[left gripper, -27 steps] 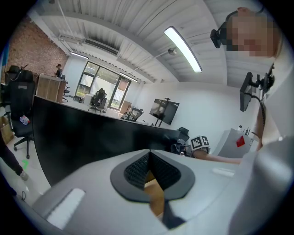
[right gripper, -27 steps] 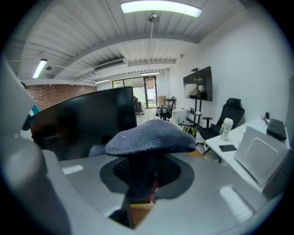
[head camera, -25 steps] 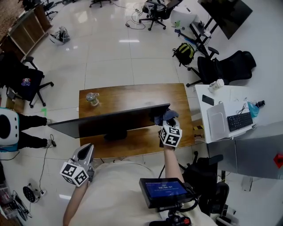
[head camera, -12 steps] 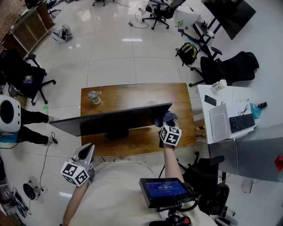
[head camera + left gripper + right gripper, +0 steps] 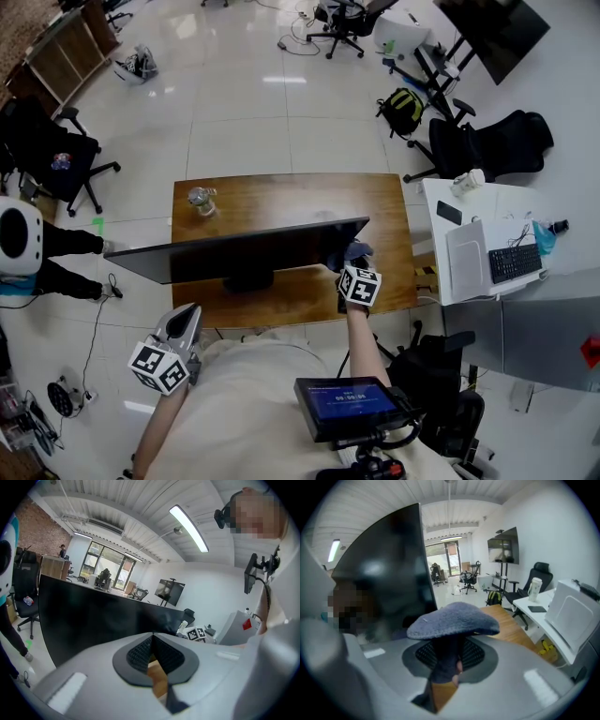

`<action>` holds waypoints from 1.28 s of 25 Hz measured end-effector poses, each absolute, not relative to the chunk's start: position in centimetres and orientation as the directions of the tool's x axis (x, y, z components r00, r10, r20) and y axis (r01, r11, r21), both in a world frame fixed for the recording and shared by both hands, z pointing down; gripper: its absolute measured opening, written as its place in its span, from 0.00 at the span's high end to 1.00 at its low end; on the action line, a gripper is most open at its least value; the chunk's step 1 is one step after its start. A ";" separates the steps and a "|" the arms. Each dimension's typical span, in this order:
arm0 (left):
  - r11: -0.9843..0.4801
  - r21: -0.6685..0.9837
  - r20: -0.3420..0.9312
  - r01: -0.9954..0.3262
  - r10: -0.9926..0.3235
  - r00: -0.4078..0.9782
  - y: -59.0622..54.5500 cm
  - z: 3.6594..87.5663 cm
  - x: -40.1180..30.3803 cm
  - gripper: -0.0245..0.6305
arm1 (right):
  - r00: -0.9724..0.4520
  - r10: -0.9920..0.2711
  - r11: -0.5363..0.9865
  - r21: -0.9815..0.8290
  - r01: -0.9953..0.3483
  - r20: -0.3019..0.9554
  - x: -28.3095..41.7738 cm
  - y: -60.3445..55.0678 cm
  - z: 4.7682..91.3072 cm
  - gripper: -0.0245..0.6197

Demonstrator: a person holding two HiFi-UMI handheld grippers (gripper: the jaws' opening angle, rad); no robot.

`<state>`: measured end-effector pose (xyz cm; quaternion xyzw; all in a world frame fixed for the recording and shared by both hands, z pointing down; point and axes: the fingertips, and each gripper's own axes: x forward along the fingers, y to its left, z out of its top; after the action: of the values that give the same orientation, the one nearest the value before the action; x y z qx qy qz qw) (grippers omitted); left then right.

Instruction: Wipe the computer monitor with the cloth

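Desk: wooden, under the monitor.
Monitor: dark, just left of the fingers of the right gripper.
Right gripper: clamped on the cloth, hardly moved from the monitor's right edge; wiping seems stalled.
Left gripper: jaws together, empty, well back.
Cloth: grey, bunched over the fingertips.

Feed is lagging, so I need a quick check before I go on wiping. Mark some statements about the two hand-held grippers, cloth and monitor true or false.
1. The right hand-held gripper is shut on the blue-grey cloth. True.
2. The left hand-held gripper holds a second cloth. False: its jaws are together with nothing between them.
3. The cloth is at the monitor's right edge. True.
4. The monitor lies flat on the wooden table. False: it stands upright on its stand.
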<state>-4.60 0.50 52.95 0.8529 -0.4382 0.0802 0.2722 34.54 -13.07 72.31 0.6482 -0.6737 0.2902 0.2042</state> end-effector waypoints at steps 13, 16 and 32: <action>-0.454 0.404 0.364 -0.794 -0.716 0.595 1.0 52.9 -5.0 0.98 | -0.113 -0.659 0.048 -0.108 -0.993 0.744 34.8 -12.3 78.5 0.83; -0.443 0.412 0.366 -0.796 -0.720 0.590 1.0 53.0 -5.3 0.98 | -0.131 -0.634 0.078 -0.106 -0.991 0.762 34.8 -12.0 80.3 0.83; -0.404 0.422 0.368 -0.811 -0.742 0.561 1.5 53.0 -7.5 0.98 | -0.104 -0.511 0.036 -0.100 -0.994 0.853 34.9 -10.7 87.0 0.83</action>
<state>-7.47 1.47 52.95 0.8357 -0.4645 0.0609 0.2864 34.94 -10.70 87.01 0.5857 -0.6426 0.3729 0.3241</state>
